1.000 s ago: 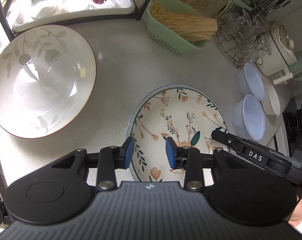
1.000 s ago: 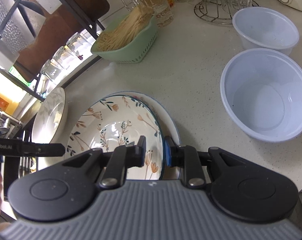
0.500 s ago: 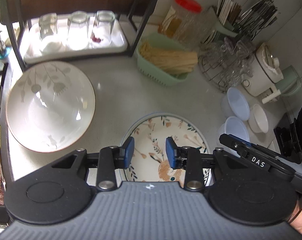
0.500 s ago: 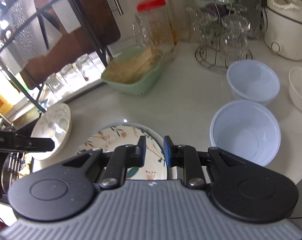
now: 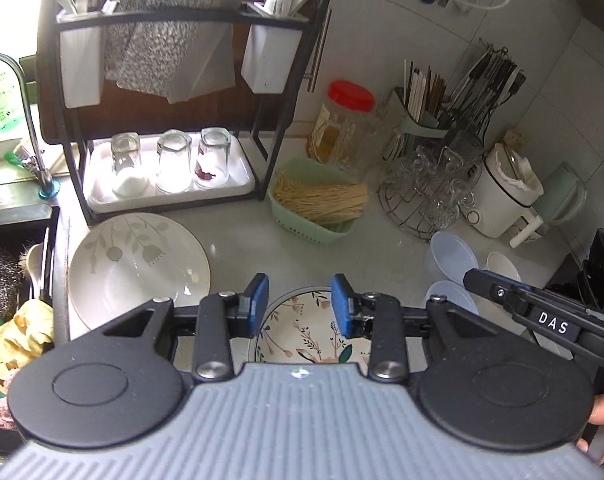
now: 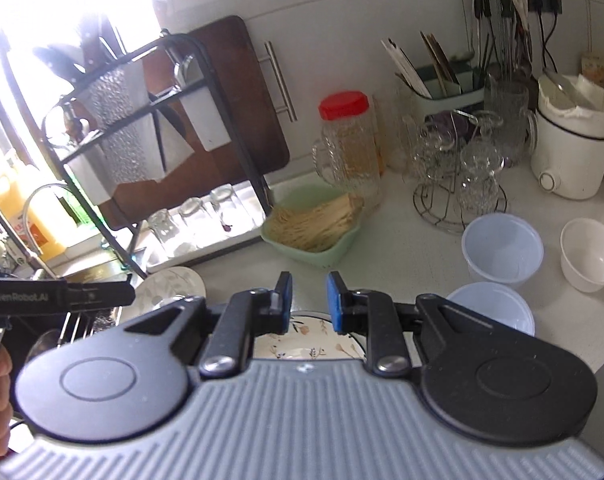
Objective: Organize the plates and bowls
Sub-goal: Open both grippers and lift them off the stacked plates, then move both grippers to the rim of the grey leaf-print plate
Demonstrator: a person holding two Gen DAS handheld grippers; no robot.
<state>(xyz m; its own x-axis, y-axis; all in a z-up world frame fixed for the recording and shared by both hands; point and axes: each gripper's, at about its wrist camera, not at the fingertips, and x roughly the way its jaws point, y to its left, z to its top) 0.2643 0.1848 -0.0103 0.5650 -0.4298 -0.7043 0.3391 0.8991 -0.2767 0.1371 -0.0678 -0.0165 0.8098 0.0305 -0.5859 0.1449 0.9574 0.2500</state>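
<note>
A floral bowl (image 5: 314, 336) sits on the white counter, well below my left gripper (image 5: 300, 304), which is open with nothing between its blue pads. In the right wrist view the same floral bowl (image 6: 302, 338) shows just under my right gripper (image 6: 307, 300), whose jaws stand narrowly apart and empty. A large white leaf-patterned bowl (image 5: 138, 268) rests to the left of the floral bowl. Two pale blue plastic bowls (image 6: 502, 246) (image 6: 498, 308) and a small white bowl (image 6: 590, 254) stand to the right.
A green basket of noodles (image 5: 318, 204) lies behind the bowls. A black rack with upturned glasses (image 5: 170, 176) stands at back left, with a sink (image 5: 14, 280) beside it. A wire glass holder (image 5: 430, 200) and a white cooker (image 5: 506, 196) fill the back right.
Both grippers have risen and tipped up away from the floral bowl, so more of the counter and wall shows. The gaps between their jaws look unchanged.
</note>
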